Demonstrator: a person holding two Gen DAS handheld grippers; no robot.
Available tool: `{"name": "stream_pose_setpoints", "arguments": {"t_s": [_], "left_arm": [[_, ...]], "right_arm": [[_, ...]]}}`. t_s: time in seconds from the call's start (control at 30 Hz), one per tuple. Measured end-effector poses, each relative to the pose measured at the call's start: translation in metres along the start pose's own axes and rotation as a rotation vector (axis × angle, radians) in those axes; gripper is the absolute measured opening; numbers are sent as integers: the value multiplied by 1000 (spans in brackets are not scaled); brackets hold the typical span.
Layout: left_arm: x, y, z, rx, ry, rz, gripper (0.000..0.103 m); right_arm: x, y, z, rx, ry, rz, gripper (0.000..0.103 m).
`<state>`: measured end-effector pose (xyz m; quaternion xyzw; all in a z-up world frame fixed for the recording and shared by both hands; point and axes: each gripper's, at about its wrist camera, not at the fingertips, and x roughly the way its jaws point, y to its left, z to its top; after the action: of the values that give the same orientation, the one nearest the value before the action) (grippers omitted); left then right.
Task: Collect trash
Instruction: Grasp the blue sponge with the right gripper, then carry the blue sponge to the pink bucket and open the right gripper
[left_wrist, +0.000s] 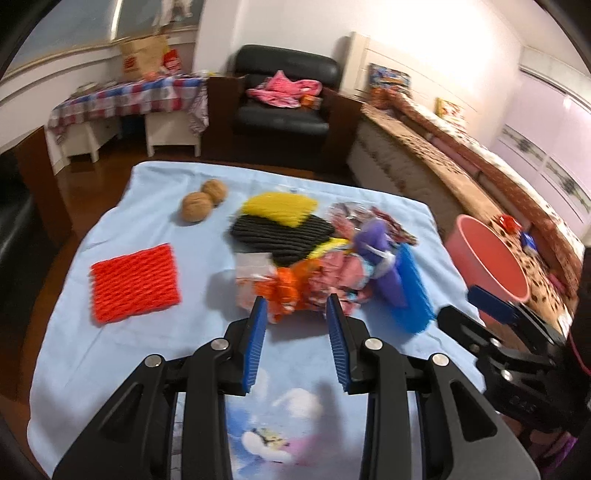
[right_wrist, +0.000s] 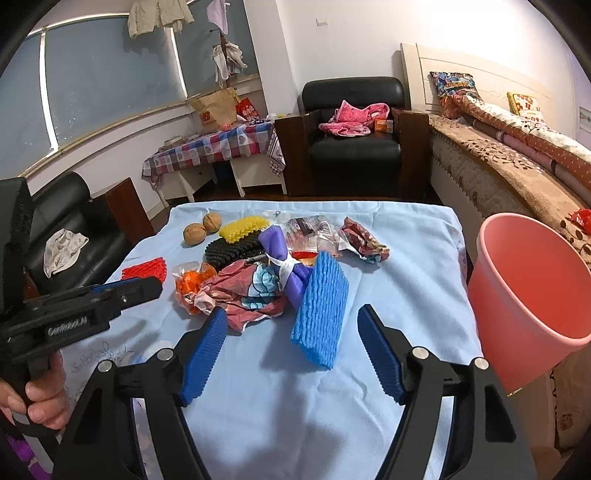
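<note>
While the trash sits heaped on the light blue cloth that covers the counter, both of your tools hover short of it with nothing between their blue pads. The heap's near edge holds a crumpled orange wrapper and a crumpled pinkish printed wrapper, touching one another. Just right of them a blue foam net sleeve leans tilted against a purple bag tied with a white knot. Behind these lie a black foam net with a yellow foam net resting on its far edge, and to the right some clear plastic packets and a crumpled reddish foil wrapper. Two walnuts sit side by side, touching, near the far left of the cloth, and a red foam net lies flat and apart on the left. Your left tool is released, its jaws partly apart, its tips just short of the orange wrapper. Your right tool is released too, jaws spread wide, the blue sleeve lying just beyond the gap and untouched. A pink bucket stands at the right edge of the counter, beside the bed. Your left hand grips its handle at the lower left of the right wrist view.
</note>
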<state>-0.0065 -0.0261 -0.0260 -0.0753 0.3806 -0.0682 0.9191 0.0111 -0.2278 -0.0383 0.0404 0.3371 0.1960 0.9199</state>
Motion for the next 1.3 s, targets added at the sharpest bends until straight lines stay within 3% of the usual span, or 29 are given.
{"name": "stream_pose_setpoints", "arguments": {"t_s": [0.27, 0.6, 0.7, 0.83, 1.07, 1.3], "left_arm": [[20, -14, 4, 32, 64, -32, 33], [52, -14, 11, 36, 115, 35, 33], [55, -12, 11, 38, 125, 42, 24], [47, -13, 10, 50, 101, 40, 21], [32, -12, 10, 47, 76, 20, 19], [9, -16, 17, 35, 32, 11, 18]], "right_arm": [[6, -4, -3, 10, 37, 6, 66], [15, -9, -3, 17, 65, 20, 60], [19, -10, -2, 18, 73, 20, 56], [29, -12, 1, 46, 106, 40, 46], [35, -18, 1, 85, 140, 45, 8], [14, -30, 7, 138, 103, 70, 6]]}}
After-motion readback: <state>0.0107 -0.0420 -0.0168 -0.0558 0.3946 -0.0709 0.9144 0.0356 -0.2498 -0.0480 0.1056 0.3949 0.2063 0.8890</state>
